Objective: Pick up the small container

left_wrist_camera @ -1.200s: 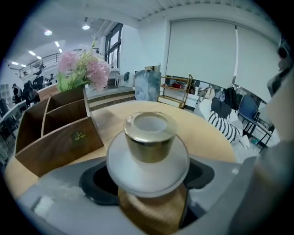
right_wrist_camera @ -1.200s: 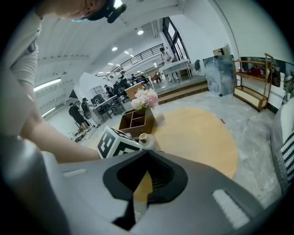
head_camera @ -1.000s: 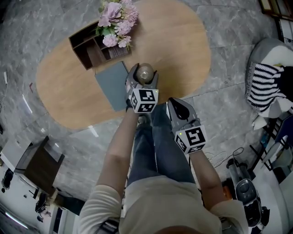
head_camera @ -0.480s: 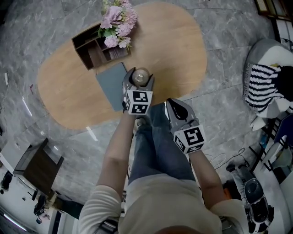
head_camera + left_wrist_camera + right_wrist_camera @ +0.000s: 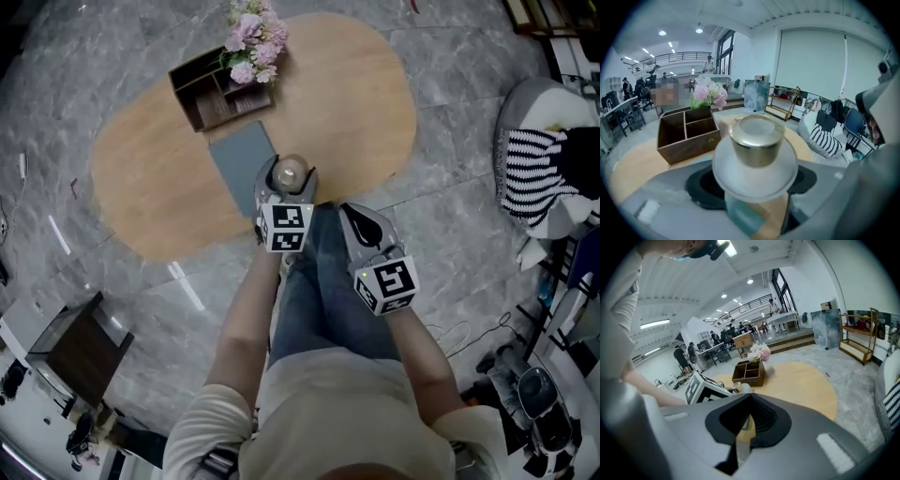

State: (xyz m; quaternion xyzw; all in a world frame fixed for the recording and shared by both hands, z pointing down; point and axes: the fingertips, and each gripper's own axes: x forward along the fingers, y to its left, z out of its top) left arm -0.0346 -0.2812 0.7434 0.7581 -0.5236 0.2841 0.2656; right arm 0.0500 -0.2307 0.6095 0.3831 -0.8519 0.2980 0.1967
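The small container (image 5: pixel 290 172) is a frosted white jar with a gold lid (image 5: pixel 756 139). It sits between the jaws of my left gripper (image 5: pixel 287 184), which is shut on it and holds it above the near edge of the oval wooden table (image 5: pixel 356 94). In the left gripper view the small container (image 5: pixel 754 161) fills the centre, upright, with the table below it. My right gripper (image 5: pixel 367 225) hangs to the right over the person's legs, shut with nothing in it. The right gripper (image 5: pixel 740 437) shows its dark pads pressed together.
A brown wooden organiser box (image 5: pixel 217 89) with pink flowers (image 5: pixel 253 37) stands at the table's far left. A grey-blue mat (image 5: pixel 243 161) lies on the table just left of the container. A chair with a striped cloth (image 5: pixel 539 178) stands at the right on the marble floor.
The left gripper, with the container still held, has drawn back from the table's middle to its near edge. The right gripper has stayed in place.
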